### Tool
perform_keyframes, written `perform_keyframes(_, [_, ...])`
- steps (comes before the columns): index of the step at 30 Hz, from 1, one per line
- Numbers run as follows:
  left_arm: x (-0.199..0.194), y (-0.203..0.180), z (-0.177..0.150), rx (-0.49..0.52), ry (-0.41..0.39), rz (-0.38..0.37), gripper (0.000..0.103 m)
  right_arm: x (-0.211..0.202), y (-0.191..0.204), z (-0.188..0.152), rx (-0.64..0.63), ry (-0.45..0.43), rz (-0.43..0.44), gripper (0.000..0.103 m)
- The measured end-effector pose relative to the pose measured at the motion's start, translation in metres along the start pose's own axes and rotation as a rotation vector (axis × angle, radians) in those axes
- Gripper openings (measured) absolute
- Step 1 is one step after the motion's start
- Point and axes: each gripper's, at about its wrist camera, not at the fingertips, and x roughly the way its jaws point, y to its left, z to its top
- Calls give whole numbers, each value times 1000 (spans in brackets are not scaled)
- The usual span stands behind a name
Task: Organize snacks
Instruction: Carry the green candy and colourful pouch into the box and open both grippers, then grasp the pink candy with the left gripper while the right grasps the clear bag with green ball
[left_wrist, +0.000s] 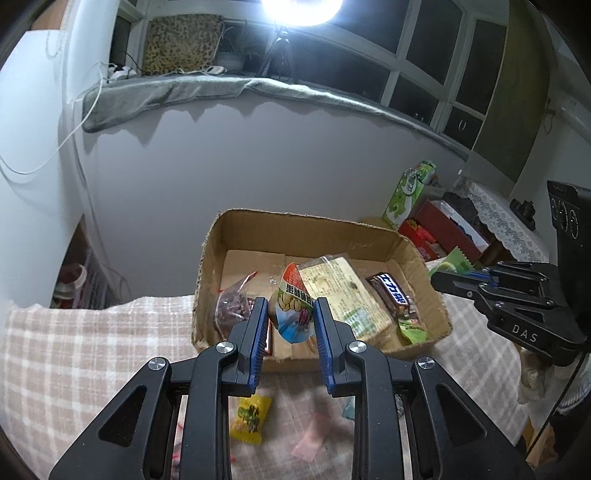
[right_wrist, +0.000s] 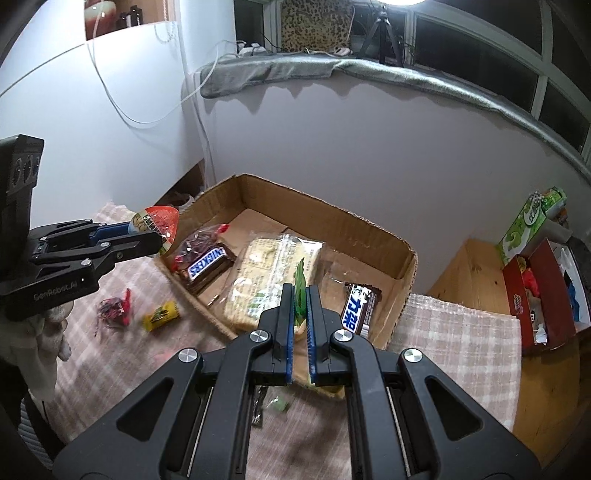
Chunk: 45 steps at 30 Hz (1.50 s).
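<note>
- Between the blue pads of my left gripper (left_wrist: 290, 317) I hold a colourful snack pouch (left_wrist: 293, 306) with cartoon print, clamped at its sides and raised over the near wall of the cardboard box (left_wrist: 236, 225).
- My right gripper (right_wrist: 300, 314) is pinched on a thin green packet (right_wrist: 301, 291), which stands on edge between the nearly closed fingers above the box's near side.
- Inside the box lie a large pale cracker pack (right_wrist: 266, 273), a Snickers bar (right_wrist: 207, 267), a second chocolate bar (right_wrist: 356, 308) with blue lettering, and a clear bag of dark red pieces (left_wrist: 232, 306).
- On the checked cloth (left_wrist: 92, 339) outside the box rest a small yellow candy packet (left_wrist: 251, 415) and a red-wrapped sweet (right_wrist: 112, 310).
- Off to my right stand a green carton (right_wrist: 524, 229) and an open red box (right_wrist: 535, 291).
</note>
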Motion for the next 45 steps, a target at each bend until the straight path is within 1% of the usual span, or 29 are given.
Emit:
perform_keyframes(7, [21,1,6,0,18,9,23,22,-11,2,20,26,-3,6])
perform_keyframes(11, [26,2,6,-12,23,8,23,28,-14,1,21,36,3,6])
perform_keyframes(12, [27,3,6,-14,23,10,24,28,-14,1,20,39,2,10])
perform_keyframes(13, [28,3,6,-17,27,12,30,29,-14,1,20,41,-5,16])
perform_keyframes(14, [29,3,6,-17,35,11,37,28,-14,0,18,36,-17,39])
perform_keyframes(15, [29,2,5,-17,39,11,50,26,-13,1,16,22,-27,65])
perform_keyframes(16, [28,2,5,-14,35,22,55,24,-13,0,15,5,-35,73])
perform_keyframes(17, [27,1,5,-12,33,30,55,20,-12,0,12,-9,-37,76])
perform_keyframes(25, [16,4,3,-19,18,26,55,8,-10,-1,8,-18,-45,76])
perform_keyframes(33, [-5,2,-3,-12,2,22,55,-9,-1,-9,3,-23,-39,76])
perform_keyframes(39, [-28,2,-12,-11,-12,18,55,-29,7,-20,-4,-33,-33,76])
perform_keyframes(45, [-46,3,-28,-23,-19,19,55,-47,12,-38,1,-41,-25,76])
